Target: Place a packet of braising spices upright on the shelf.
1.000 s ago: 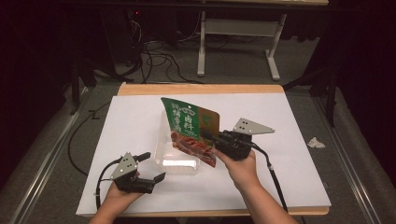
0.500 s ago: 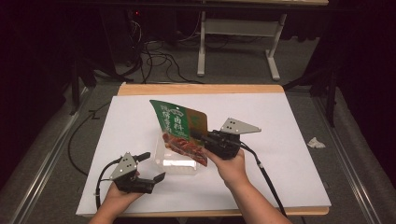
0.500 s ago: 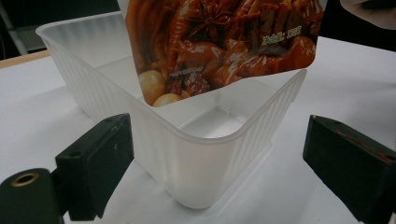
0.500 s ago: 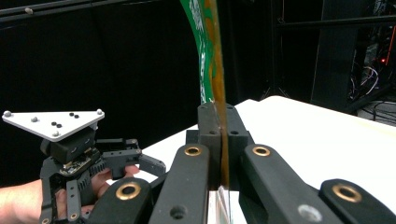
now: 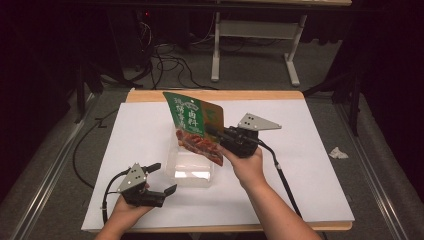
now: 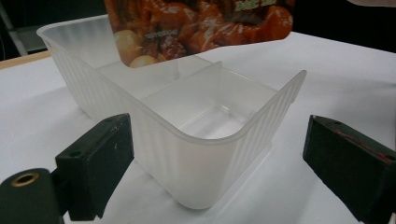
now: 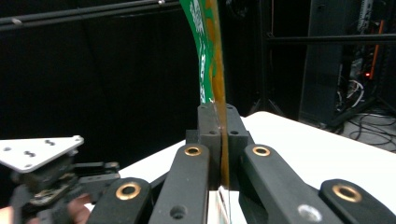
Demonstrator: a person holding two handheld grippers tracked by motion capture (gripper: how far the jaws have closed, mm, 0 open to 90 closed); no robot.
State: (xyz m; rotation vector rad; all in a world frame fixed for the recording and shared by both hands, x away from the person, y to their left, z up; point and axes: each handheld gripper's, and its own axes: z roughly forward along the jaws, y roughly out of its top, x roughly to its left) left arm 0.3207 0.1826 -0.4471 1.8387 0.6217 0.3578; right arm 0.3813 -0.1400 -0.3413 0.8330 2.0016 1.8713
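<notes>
Food pouch (image 5: 196,126) pinched in right gripper (image 5: 212,132) above clear bin (image 5: 191,167)

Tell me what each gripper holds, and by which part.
Right gripper clamps the food pouch by its side edge. Left gripper holds nothing, jaws open by the plastic container.

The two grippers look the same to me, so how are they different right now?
The right gripper is shut on the green food pouch, lifted over the clear plastic bin; the left gripper is open and holds nothing. The right one is raised; the left sits low near the table, its jaws either side of the bin's end. Both are black, each held in one hand.
</notes>
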